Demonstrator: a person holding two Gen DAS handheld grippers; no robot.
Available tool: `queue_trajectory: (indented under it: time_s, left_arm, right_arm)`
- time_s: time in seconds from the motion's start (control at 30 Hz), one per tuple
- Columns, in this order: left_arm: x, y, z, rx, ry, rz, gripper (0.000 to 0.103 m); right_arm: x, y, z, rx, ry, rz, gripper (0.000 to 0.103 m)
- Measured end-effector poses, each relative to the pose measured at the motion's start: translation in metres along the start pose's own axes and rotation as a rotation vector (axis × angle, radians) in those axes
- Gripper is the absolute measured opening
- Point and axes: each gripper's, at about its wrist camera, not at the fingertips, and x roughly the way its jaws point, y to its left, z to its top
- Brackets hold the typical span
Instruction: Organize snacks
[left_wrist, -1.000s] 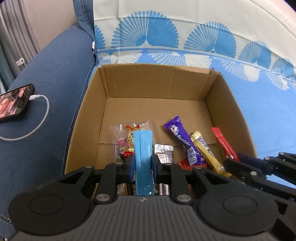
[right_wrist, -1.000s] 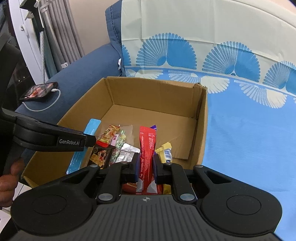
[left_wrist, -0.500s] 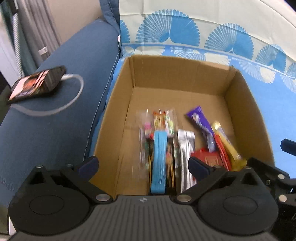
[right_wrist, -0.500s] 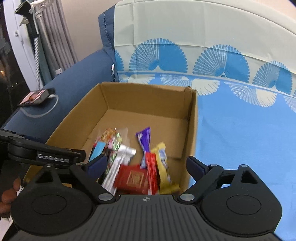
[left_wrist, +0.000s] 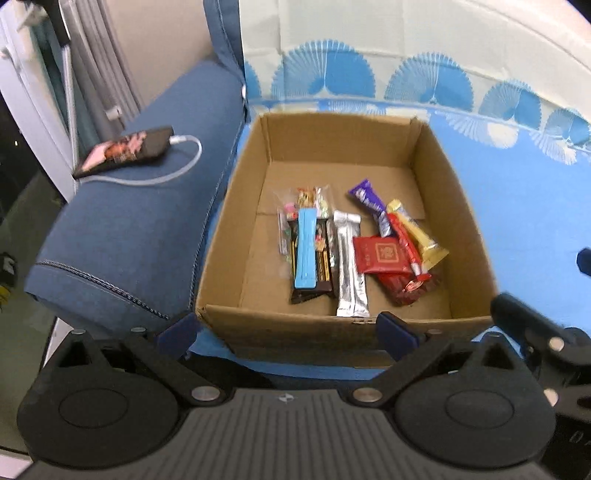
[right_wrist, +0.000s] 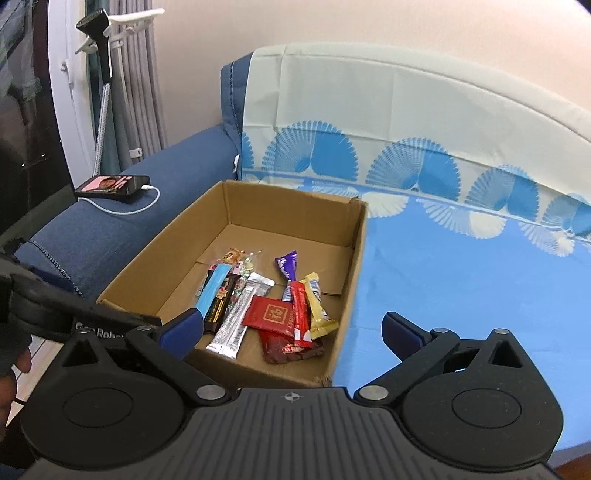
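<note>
An open cardboard box (left_wrist: 469, 206) (right_wrist: 280, 206) sits on a sofa with several snacks on its floor. A light blue bar (left_wrist: 306, 253) (right_wrist: 214, 288) lies on a dark packet at the left. A red stick (left_wrist: 406, 243) (right_wrist: 300, 314) rests among a red packet (left_wrist: 380, 254), a yellow bar (left_wrist: 417, 232) and a purple wrapper (left_wrist: 367, 199). A silver sachet (left_wrist: 349, 262) lies in the middle. My left gripper (left_wrist: 288, 330) is open and empty, in front of the box's near wall. My right gripper (right_wrist: 291, 328) holds nothing, and its jaws are opening just outside the box's near corner.
A phone (left_wrist: 125, 151) (right_wrist: 112, 184) on a white cable lies on the dark blue armrest left of the box. Blue fan-patterned cloth (right_wrist: 461, 280) covers the seat to the right. The left gripper's body (right_wrist: 74, 310) crosses the right wrist view at lower left, with a hand (right_wrist: 14, 354) behind it.
Both grippers opened and let go: the light blue bar and the red stick now lie in the box. Both grippers drew back and up from the box.
</note>
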Motion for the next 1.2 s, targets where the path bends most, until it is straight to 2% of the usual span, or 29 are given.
queue_trajectory:
  time_s: [0.1, 0.23, 0.4, 0.57, 0.77, 1.07, 1.2]
  left_arm:
    - [-0.016, -0.002, -0.006, -0.02, -0.036, -0.017, 0.103]
    - [-0.034, -0.004, -0.021, -0.029, -0.095, 0.055, 0.103]
    - [-0.041, -0.004, -0.027, -0.013, -0.028, 0.028, 0.103]
    - [-0.054, -0.002, -0.036, -0.024, -0.071, 0.073, 0.103]
    - [-0.069, 0.001, -0.039, -0.054, -0.111, 0.038, 0.103]
    - [-0.07, 0.001, -0.039, -0.06, -0.103, 0.024, 0.103]
    - [-0.07, 0.009, -0.04, -0.107, -0.113, 0.003, 0.103]
  right_arm:
    - [-0.015, -0.001, -0.007, 0.018, -0.015, -0.009, 0.103]
    - [-0.032, -0.002, -0.015, 0.033, -0.035, -0.023, 0.103]
    - [-0.051, -0.002, -0.021, 0.029, -0.068, -0.029, 0.103]
    - [-0.06, 0.001, -0.021, -0.013, -0.102, -0.022, 0.103]
    - [-0.062, 0.001, -0.022, -0.009, -0.103, -0.037, 0.103]
    - [-0.068, 0.013, -0.028, -0.056, -0.119, -0.046, 0.103]
    - [-0.069, 0.013, -0.026, -0.066, -0.123, -0.048, 0.103]
